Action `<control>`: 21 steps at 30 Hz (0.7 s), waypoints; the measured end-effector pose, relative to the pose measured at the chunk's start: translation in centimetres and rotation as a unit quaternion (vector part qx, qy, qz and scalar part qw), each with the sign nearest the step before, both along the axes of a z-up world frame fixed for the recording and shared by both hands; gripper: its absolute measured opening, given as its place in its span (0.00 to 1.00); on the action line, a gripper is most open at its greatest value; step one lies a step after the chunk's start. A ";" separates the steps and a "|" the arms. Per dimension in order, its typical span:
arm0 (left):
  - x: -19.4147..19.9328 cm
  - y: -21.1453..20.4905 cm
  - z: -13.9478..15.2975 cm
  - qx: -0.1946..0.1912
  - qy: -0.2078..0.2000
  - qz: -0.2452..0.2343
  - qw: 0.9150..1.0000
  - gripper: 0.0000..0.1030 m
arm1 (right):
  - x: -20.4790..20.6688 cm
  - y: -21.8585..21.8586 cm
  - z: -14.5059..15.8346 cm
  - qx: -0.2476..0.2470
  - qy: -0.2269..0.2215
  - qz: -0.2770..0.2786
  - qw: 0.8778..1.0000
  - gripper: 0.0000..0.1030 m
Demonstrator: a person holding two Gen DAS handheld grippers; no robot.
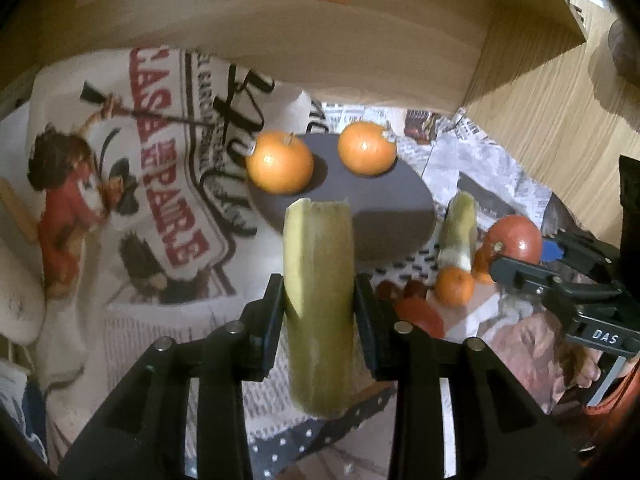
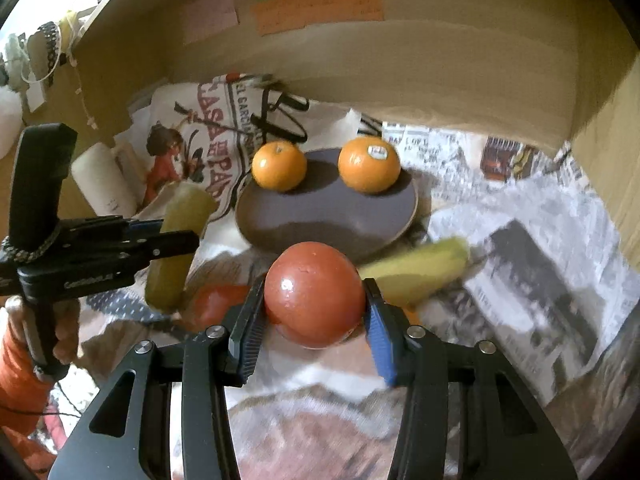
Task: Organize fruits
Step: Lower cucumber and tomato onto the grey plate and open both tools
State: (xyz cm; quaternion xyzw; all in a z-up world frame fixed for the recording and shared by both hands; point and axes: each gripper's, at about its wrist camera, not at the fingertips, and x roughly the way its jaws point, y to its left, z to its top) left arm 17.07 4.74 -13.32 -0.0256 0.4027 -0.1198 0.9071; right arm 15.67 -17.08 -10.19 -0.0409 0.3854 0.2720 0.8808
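A yellow-green banana piece (image 1: 318, 300) stands upright between the pads of my left gripper (image 1: 318, 308), which is shut on it. Beyond it lies a dark round plate (image 1: 384, 220) carrying two oranges (image 1: 280, 162) (image 1: 367, 148). My right gripper (image 2: 314, 316) is shut on a glossy red fruit (image 2: 314, 294), held just in front of the plate (image 2: 332, 220) and its oranges (image 2: 279, 165) (image 2: 369, 164). In the right wrist view, the left gripper (image 2: 176, 240) with its banana piece (image 2: 180, 248) hangs at the left. A second banana piece (image 2: 420, 268) lies right of the plate.
Newspaper (image 2: 520, 240) and a printed cloth (image 1: 160, 184) cover the surface. A wooden shelf (image 1: 320, 40) overhangs the back. A small orange (image 1: 454, 286), another red fruit (image 2: 218, 304) and a white roll (image 2: 104, 184) lie nearby. A hand in an orange sleeve (image 2: 24, 380) holds the left gripper.
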 end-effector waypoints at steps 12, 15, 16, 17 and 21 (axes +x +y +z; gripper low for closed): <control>4.6 -1.7 1.9 -0.012 -0.011 -0.022 1.000 0.33 | 4.3 0.4 1.5 -0.016 -0.021 0.004 1.000 0.42; 5.7 -2.2 2.3 -0.011 -0.013 -0.027 0.999 0.33 | 5.6 0.7 1.3 -0.024 -0.019 0.005 1.000 0.42; 6.2 -2.3 2.4 -0.011 -0.013 -0.029 0.999 0.33 | 6.0 0.8 1.2 -0.027 -0.016 0.006 0.999 0.42; 6.7 -2.5 2.5 -0.011 -0.011 -0.031 0.999 0.33 | 6.4 0.9 1.1 -0.029 -0.014 0.007 0.999 0.42; 8.7 -2.9 2.1 -0.009 -0.003 -0.034 0.999 0.33 | 8.4 1.3 0.3 -0.040 0.003 0.008 0.999 0.42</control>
